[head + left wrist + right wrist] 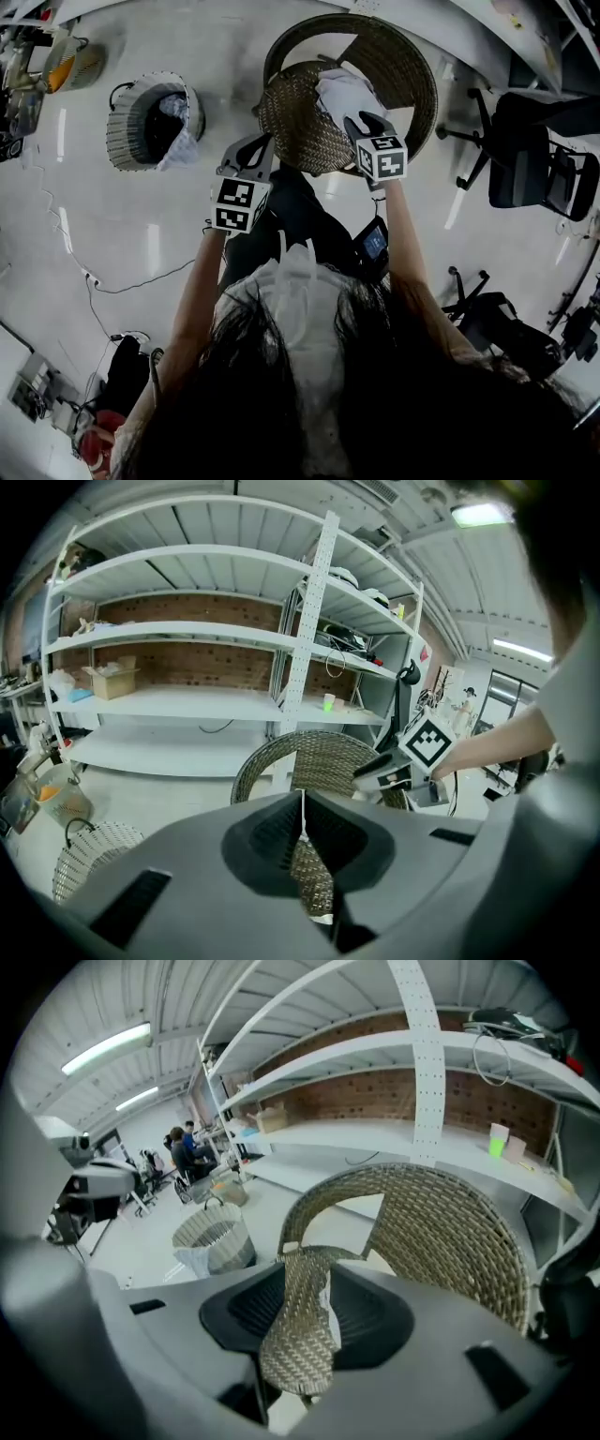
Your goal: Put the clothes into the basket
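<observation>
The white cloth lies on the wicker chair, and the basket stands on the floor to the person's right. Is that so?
Not quite: the basket stands to the person's left, as the head view shows. The white cloth does lie on the wicker chair.

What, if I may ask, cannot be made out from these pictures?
- Basket contents: in the head view they are too small and dark to identify.
- White garment on the wicker chair: in the head view the right tool covers its near edge, so its kind is unclear.
- Right gripper view: the tool's own body hides all but a sliver of that garment.
- Left gripper view: the left tool blocks most of the chair seat.
</observation>
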Demonstrator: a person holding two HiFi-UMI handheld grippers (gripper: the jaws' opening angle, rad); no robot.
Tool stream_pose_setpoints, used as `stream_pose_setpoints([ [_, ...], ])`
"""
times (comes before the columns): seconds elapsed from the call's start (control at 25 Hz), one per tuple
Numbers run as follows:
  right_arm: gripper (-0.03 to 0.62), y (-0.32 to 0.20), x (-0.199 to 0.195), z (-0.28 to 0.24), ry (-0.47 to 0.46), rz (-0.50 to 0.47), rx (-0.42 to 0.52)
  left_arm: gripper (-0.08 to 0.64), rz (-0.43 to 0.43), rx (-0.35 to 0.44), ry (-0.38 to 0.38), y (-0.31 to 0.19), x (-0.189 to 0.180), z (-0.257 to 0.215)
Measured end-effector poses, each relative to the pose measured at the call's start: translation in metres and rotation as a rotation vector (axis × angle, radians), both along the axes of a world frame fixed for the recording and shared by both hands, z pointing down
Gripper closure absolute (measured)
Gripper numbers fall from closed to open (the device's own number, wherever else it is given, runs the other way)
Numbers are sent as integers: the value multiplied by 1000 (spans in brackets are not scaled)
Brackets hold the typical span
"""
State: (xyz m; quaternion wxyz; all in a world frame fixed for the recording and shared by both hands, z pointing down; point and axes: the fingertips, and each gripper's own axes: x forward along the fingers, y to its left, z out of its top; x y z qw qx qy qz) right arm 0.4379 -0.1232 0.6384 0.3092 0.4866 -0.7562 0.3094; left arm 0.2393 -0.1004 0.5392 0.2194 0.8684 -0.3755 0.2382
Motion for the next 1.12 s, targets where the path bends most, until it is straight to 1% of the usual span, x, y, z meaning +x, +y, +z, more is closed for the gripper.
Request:
stream_pose_setpoints([
  [0.08,440,-1,8,35,46,-42,-60,540,23,-25,-8,-8,9,18],
  [0.16,403,-3,13,66,73,-69,-110,540,35,-50,-24,-16,14,36],
  [0.28,369,-6,18,110,94,-94,-172,540,26,-87,-37,-28,15,63],
  [0.4,349,-13,25,151,118,-91,-226,540,25,-130,-54,-39,15,98],
  [0.52,327,-24,34,187,145,-51,-270,540,53,-135,-76,-57,20,124],
  [0.6,320,-31,41,209,173,-39,-292,540,65,-139,-85,-68,24,138],
  [0.72,314,-36,47,239,230,-68,-334,540,85,-150,-91,-79,31,158],
  [0.84,310,-38,47,269,290,-140,-355,540,119,-153,-98,-85,37,174],
  [0.96,307,-37,53,297,342,-207,-387,540,131,-160,-99,-88,38,186],
  [1.04,307,-39,58,310,340,-194,-410,540,122,-171,-100,-88,35,194],
  [1.12,309,-40,60,318,306,-153,-445,540,100,-187,-101,-86,29,202],
])
